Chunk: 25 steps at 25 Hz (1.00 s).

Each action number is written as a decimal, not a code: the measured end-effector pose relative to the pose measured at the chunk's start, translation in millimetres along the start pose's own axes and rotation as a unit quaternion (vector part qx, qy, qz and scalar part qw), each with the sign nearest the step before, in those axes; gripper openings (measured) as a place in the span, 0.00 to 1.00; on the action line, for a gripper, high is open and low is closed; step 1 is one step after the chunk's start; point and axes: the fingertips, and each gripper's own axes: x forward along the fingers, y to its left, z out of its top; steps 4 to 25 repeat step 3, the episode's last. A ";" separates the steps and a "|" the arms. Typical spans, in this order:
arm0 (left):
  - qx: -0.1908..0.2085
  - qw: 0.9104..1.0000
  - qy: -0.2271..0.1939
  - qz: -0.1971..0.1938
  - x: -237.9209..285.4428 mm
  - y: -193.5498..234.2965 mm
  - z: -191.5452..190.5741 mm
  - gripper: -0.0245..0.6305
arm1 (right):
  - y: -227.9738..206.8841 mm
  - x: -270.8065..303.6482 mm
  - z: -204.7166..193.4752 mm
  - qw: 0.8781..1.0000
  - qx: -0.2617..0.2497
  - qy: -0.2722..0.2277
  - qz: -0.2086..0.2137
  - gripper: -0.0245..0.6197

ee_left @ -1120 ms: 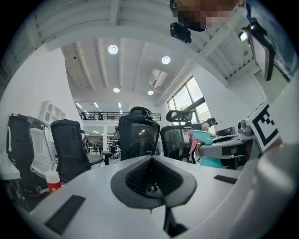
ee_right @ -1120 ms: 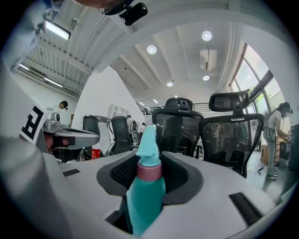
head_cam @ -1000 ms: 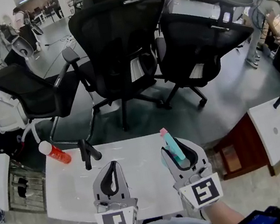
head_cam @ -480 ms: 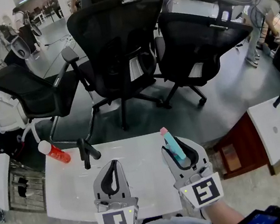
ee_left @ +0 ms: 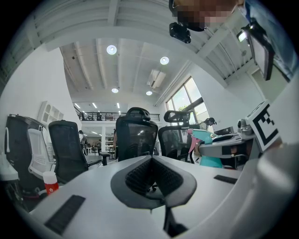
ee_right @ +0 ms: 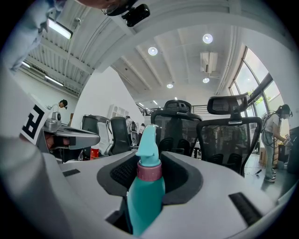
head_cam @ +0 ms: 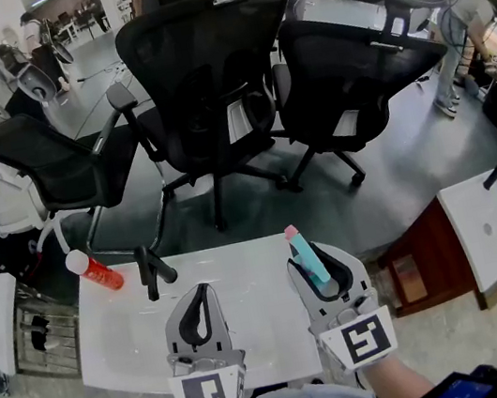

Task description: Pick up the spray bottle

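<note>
A teal spray bottle [head_cam: 301,249] with a pink collar stands upright between the jaws of my right gripper [head_cam: 320,262], held above the white table [head_cam: 130,338]. In the right gripper view the bottle [ee_right: 145,186] fills the gap, and the right gripper [ee_right: 150,161] is shut on its body just below the collar. My left gripper [head_cam: 199,295] hovers to the left of it, shut with nothing held. In the left gripper view its pads [ee_left: 152,159] meet at the tip, and the bottle [ee_left: 208,144] shows off to the right.
A red bottle [head_cam: 96,271] with a white cap lies at the table's far left edge, next to a black clamp-like stand [head_cam: 155,272]. Black office chairs [head_cam: 208,76] crowd the floor beyond the table. A brown cabinet [head_cam: 421,258] and a white side table [head_cam: 492,231] stand at the right.
</note>
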 end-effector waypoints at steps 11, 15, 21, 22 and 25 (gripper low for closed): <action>0.005 1.000 0.002 0.000 -0.5 0.4 -0.3 0.06 | 0.2 -0.5 0.9 1.000 0.001 -0.001 -0.001 0.28; 0.005 1.000 0.002 0.000 -0.5 0.4 -0.3 0.06 | 0.2 -0.5 0.9 1.000 0.001 -0.001 -0.001 0.28; 0.005 1.000 0.002 0.000 -0.5 0.4 -0.3 0.06 | 0.2 -0.5 0.9 1.000 0.001 -0.001 -0.001 0.28; 0.005 1.000 0.002 0.000 -0.5 0.4 -0.3 0.06 | 0.2 -0.5 0.9 1.000 0.001 -0.001 -0.001 0.28; 0.005 1.000 0.002 0.000 -0.5 0.4 -0.3 0.06 | 0.2 -0.5 0.9 1.000 0.001 -0.001 -0.001 0.28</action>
